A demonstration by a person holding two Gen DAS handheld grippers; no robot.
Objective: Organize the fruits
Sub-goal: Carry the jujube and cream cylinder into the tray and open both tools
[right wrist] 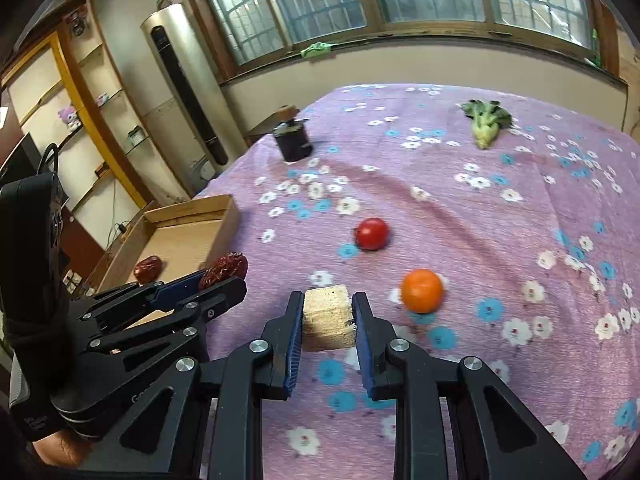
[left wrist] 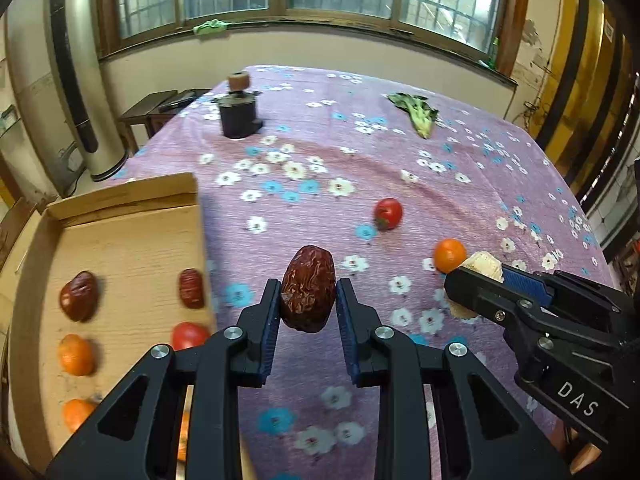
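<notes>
Purple flowered cloth covers the tabletop (left wrist: pixel 460 184), with barred windows behind it and a tall silver heater in the corner. Fruit is being gathered into the cardboard box (left wrist: pixel 132 196) that lies just left of the left tool (left wrist: pixel 307 300); dates, oranges and a tomato already sit inside, so I judge that box to be the collecting place.

That left tool is closed on a wrinkled dark-red date (left wrist: pixel 308 288), gripped by its sides and lifted off the cloth, probably because the box is its next stop. It reaches forward and fairly level, beside the box's near wall.

Over to its right, the right tool (right wrist: pixel 327 316) is clamped narrow on a pale, crumbly block (right wrist: pixel 329 316), low over the cloth and angled slightly inward. An orange (right wrist: pixel 423 290) rests just right of that tool's tips, and a tomato (right wrist: pixel 372 233) lies farther ahead; both are loose on the cloth and, I'd guess, not yet sorted.
</notes>
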